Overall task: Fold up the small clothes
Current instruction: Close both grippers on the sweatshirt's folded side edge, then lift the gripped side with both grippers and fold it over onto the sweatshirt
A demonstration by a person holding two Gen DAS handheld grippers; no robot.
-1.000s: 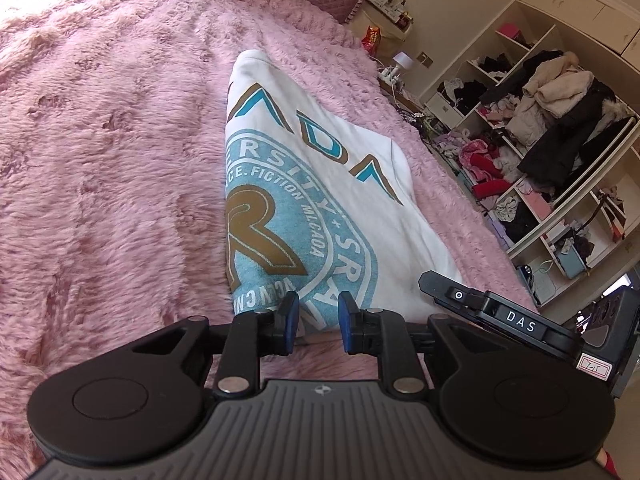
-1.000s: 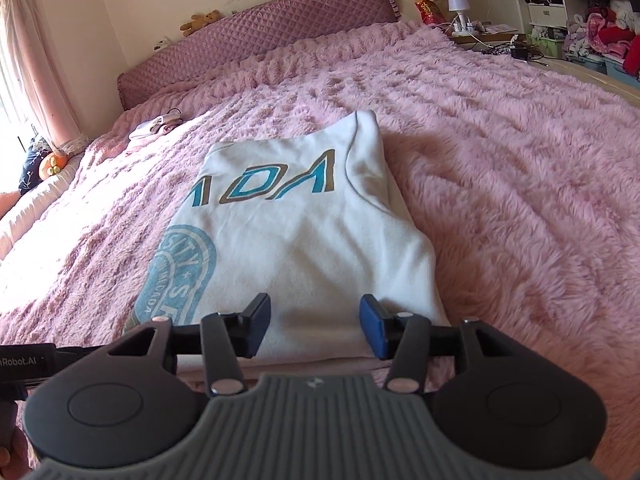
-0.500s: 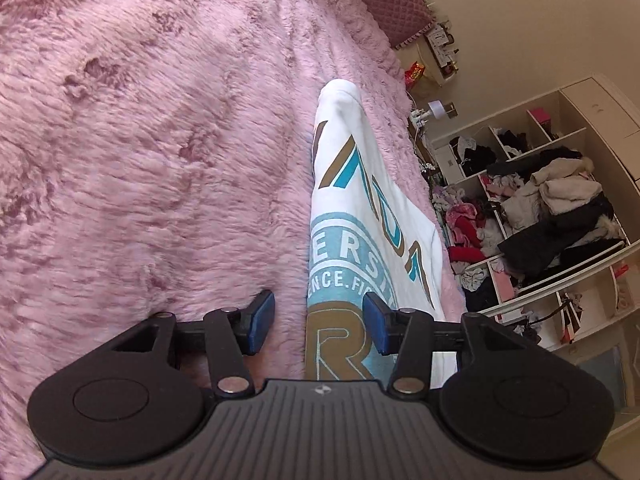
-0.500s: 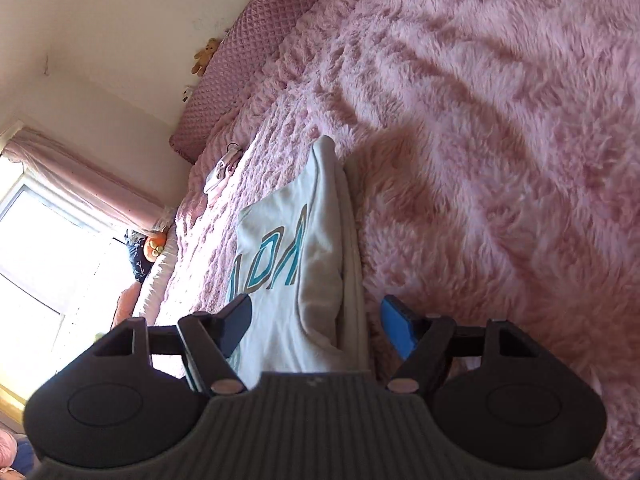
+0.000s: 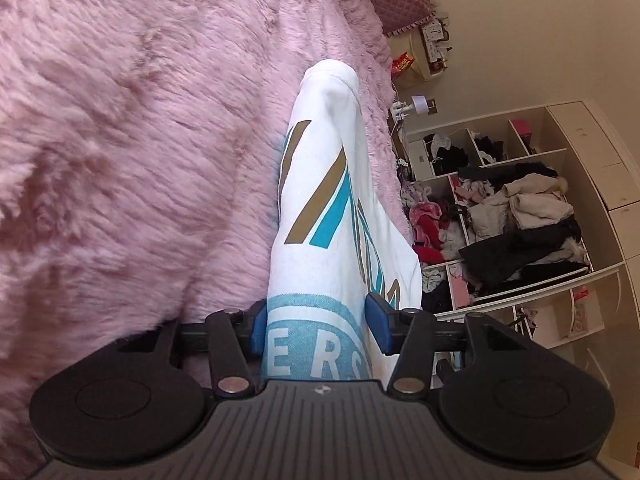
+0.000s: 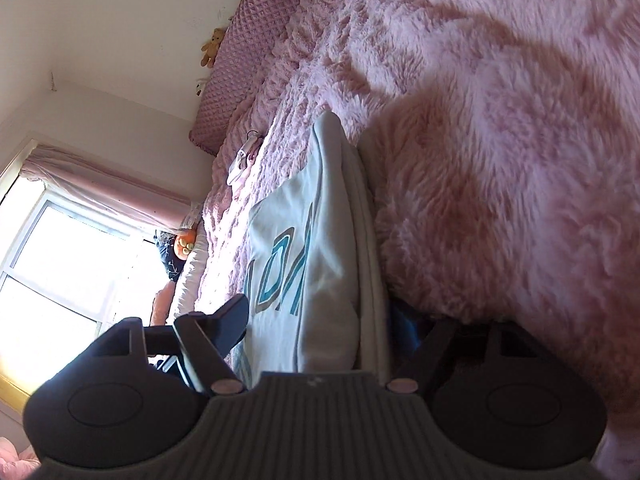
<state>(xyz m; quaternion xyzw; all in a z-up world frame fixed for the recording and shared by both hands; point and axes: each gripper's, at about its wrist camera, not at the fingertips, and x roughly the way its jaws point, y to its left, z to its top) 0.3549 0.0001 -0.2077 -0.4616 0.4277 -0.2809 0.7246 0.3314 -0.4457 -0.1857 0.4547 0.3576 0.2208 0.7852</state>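
A folded white shirt (image 5: 320,208) with a teal and gold print lies flat on the fluffy pink blanket (image 5: 140,160). My left gripper (image 5: 316,326) is rolled on its side and straddles the shirt's left edge. Its jaws are opening, with the cloth between the blue pads (image 5: 378,324). In the right wrist view the same shirt (image 6: 320,248) shows its stacked right edge. My right gripper (image 6: 320,324) straddles that edge with its jaws opening. One of its fingers (image 6: 236,316) is over the print; the other is sunk into the blanket (image 6: 500,160) beside the shirt.
Open shelves (image 5: 512,216) stuffed with clothes stand past the bed's far side, with a small lamp (image 5: 420,102) nearby. A quilted pink headboard cushion (image 6: 240,60) and a teddy bear (image 6: 210,46) sit at the bed's head. A small garment (image 6: 242,160) lies beyond the shirt, near a bright window (image 6: 60,260).
Both grippers rolled sideways and dropped from the shirt's near hem to its two side edges. Their jaws widened, and the shirt's edges now lie between them.
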